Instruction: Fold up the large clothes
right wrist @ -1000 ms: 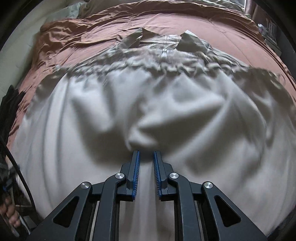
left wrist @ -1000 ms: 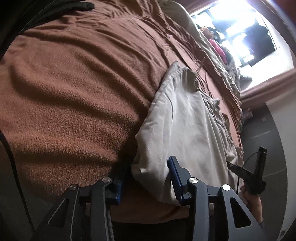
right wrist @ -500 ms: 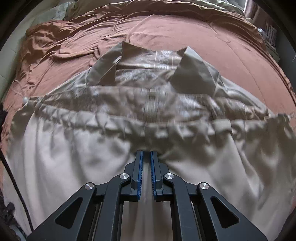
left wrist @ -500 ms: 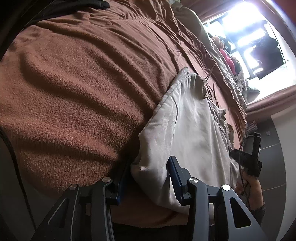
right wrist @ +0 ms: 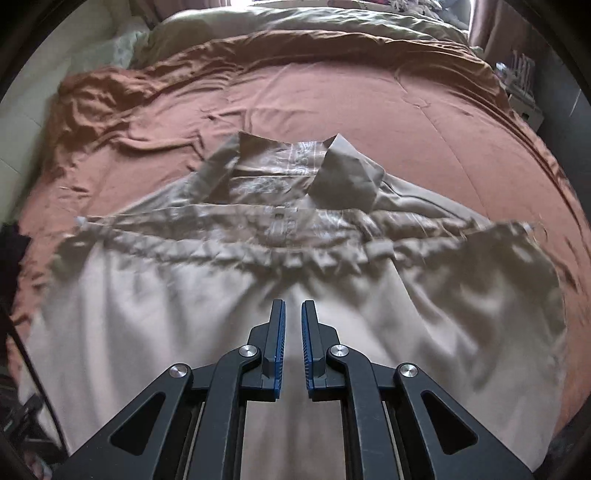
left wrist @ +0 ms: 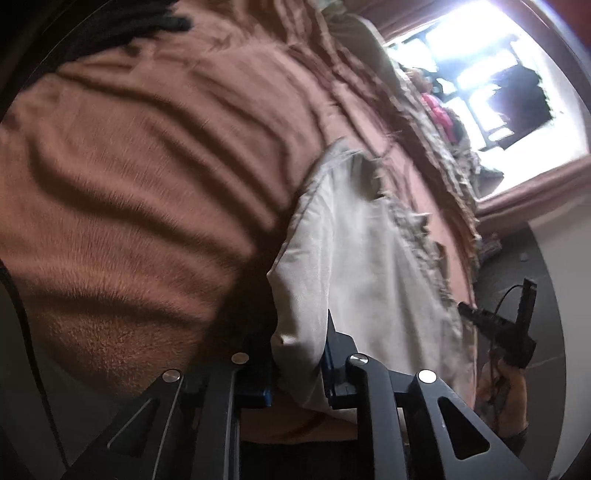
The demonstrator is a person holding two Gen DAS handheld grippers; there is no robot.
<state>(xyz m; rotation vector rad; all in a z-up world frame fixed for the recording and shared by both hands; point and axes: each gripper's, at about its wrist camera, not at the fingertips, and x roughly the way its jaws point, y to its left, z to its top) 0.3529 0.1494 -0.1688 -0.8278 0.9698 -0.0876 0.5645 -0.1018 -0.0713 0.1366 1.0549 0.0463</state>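
Beige garment lies spread on the bed, on top of the brown blanket, collar end away from the right wrist camera, gathered seam running across the middle, wide pale lower part nearest the camera; frame a bit blurred. In left wrist view same garment is seen edge-on, its near corner hanging over the blanket edge. Left gripper: jaws closing, the garment's corner fold sits between the blue pads and both pads look pressed onto the cloth. Right gripper: jaws drawn nearly together, only a thin slit left between the pads; they hang over the garment's lower part, pointing steeply down, and I can't make out any cloth pinched in the slit. From left wrist view the right gripper shows at the far right beside the garment's other edge, with the person's hand under it and a cable looping off it. Outward: crumpled olive bedding beyond the blanket at the far end of the bed, dark cloth at the top edge in left view, bright window top right, grey floor beside the bed
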